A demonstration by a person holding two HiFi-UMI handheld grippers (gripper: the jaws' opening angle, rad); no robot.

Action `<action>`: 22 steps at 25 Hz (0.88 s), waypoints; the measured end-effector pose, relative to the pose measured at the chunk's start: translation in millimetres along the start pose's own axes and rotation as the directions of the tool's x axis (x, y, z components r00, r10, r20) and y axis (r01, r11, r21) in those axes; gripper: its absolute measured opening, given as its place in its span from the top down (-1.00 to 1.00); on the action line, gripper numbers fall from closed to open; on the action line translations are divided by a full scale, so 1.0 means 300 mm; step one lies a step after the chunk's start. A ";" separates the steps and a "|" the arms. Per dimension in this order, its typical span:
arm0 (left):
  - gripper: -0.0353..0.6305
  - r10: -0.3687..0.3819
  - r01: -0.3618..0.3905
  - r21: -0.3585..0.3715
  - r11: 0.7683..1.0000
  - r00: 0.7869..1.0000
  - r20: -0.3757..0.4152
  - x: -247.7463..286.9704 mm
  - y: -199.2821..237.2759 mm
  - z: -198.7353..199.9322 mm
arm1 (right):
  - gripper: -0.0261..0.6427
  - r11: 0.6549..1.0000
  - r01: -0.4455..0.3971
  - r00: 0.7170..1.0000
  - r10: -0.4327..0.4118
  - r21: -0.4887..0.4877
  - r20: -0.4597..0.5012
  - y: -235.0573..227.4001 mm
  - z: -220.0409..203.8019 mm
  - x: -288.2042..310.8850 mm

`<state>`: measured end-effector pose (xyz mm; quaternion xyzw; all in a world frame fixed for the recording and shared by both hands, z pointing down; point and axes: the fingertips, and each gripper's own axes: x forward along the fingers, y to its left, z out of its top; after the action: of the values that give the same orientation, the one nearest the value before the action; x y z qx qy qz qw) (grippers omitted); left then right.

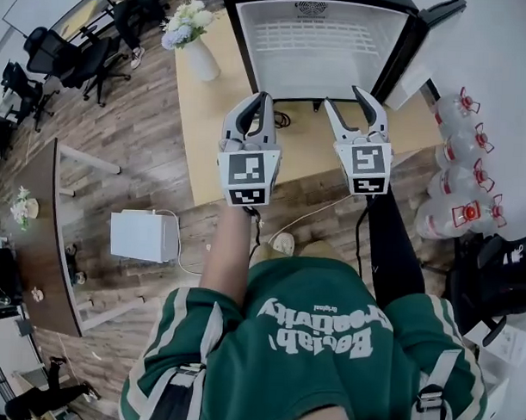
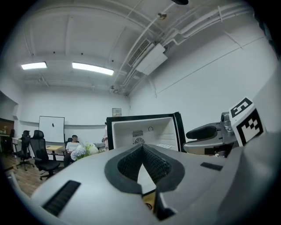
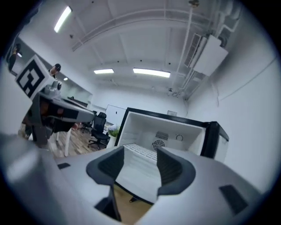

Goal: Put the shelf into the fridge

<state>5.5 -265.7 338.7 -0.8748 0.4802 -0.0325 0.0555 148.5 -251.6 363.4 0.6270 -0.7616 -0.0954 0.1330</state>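
Left gripper (image 1: 260,100): jaws pinched together, empty. Right gripper (image 1: 345,97): jaws apart, empty. Both hover just near of the open fridge (image 1: 238,40) on the wooden table (image 1: 193,116). The white wire shelf (image 3: 141,151) lies inside the cavity, toward the far wall; can't tell if it's seated on rails. It looks light, stiff, slick-coated. I'd pinch the near edge rail, one claw per side, keep it level.

You wear a green shirt (image 1: 327,362) with white lettering (image 1: 324,323), white-striped sleeves (image 1: 177,327) and grey buckled straps (image 1: 430,387).
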 end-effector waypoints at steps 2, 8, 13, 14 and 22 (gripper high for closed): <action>0.90 0.016 -0.016 -0.001 1.000 1.000 0.001 -0.015 -0.034 0.016 | 0.20 0.997 -0.013 0.999 0.010 0.081 0.031 -0.035 0.009 -0.047; 0.90 0.062 -0.062 0.019 0.998 0.998 -0.001 -0.059 -0.157 0.052 | 0.19 0.974 -0.072 0.994 0.053 0.215 0.093 -0.120 -0.022 -0.153; 0.90 0.107 -0.107 0.027 0.994 0.994 -0.001 -0.109 -0.232 0.073 | 0.18 0.964 -0.131 0.987 0.103 0.231 0.127 -0.143 -0.045 -0.216; 0.90 0.114 -0.114 0.025 0.993 0.993 -0.001 -0.117 -0.245 0.075 | 0.18 0.963 -0.143 0.984 0.115 0.226 0.133 -0.143 -0.047 -0.226; 0.90 0.083 -0.082 0.053 0.995 0.996 -0.014 -0.115 -0.350 0.071 | 0.21 0.959 -0.199 0.974 0.170 0.204 0.150 -0.150 -0.056 -0.278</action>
<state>77.2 -179.2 330.8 -0.8521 0.5155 -0.0498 0.0755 210.6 -178.4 358.3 0.5562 -0.8298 -0.0395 0.0216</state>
